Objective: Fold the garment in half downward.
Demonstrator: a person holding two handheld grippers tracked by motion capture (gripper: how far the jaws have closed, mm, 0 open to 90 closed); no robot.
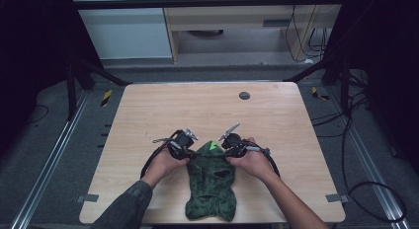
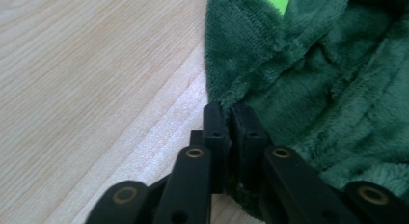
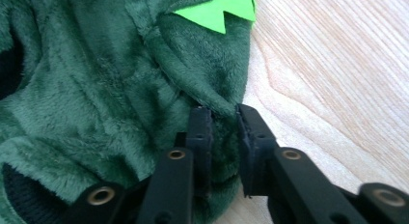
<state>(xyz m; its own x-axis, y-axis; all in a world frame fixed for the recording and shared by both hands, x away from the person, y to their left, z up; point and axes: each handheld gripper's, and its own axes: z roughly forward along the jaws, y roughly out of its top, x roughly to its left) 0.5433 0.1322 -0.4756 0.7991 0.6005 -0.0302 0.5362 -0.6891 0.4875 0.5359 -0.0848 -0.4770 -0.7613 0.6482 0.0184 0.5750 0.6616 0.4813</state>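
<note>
Pale wooden table (image 1: 148, 110), dark floor around it. Lower centre of the high view: green plush garment (image 1: 211, 184) lying flat, nothing folded or lifted yet. Left gripper (image 2: 227, 110) pinched tight on its edge. Right gripper (image 3: 224, 113) clamped around a fold, slight gap remaining.
</note>
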